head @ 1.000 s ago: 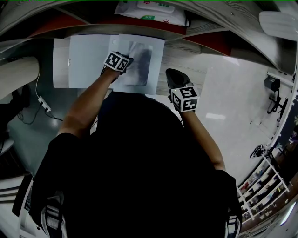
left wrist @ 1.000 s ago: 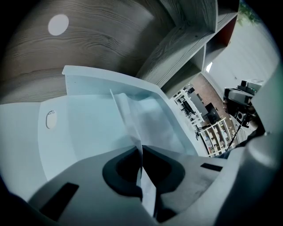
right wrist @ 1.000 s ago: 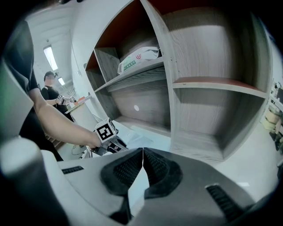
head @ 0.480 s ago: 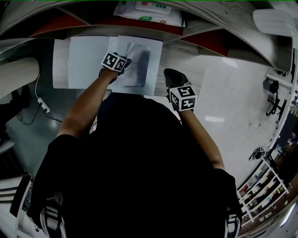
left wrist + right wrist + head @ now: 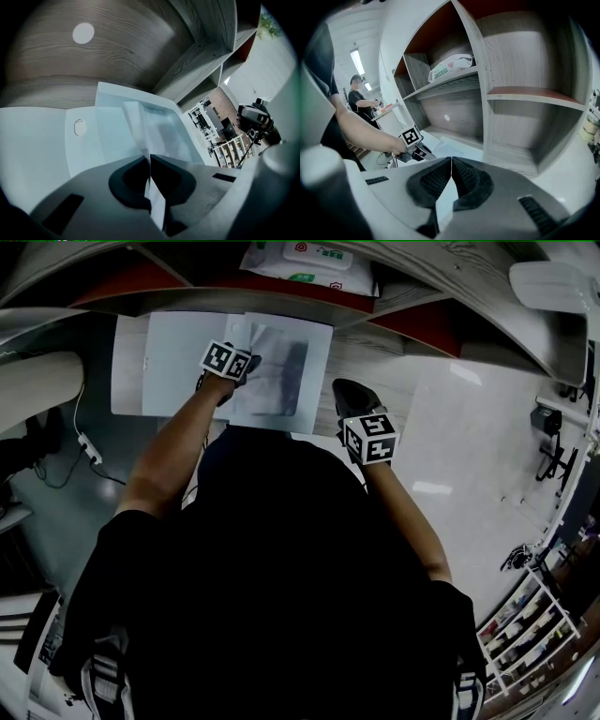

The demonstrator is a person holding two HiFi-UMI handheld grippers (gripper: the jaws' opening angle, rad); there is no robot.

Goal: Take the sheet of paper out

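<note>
A pale plastic folder point(image 5: 173, 362) with a snap button point(image 5: 79, 127) lies flat in the bottom bay of a wooden shelf unit. A sheet of paper point(image 5: 281, 371) with a dark grey print rests partly over the folder's right side. My left gripper point(image 5: 242, 360) is at the sheet's left edge, shut on the sheet point(image 5: 164, 131), which runs up between the closed jaws. My right gripper point(image 5: 345, 392) hangs just right of the sheet with its tips touching point(image 5: 451, 159). A pale sliver shows behind those tips; what it is I cannot tell.
A white packet point(image 5: 309, 263) lies on the shelf above, also seen as the packet point(image 5: 452, 65) in the right gripper view. An upright divider point(image 5: 487, 117) walls the bay on the right. A white cable and plug strip point(image 5: 84, 442) lie on the floor at left. Another person point(image 5: 361, 98) stands far off.
In the head view my left gripper has shifted slightly up and to the left, with the sheet's edge in it. The right gripper has stayed in place.
</note>
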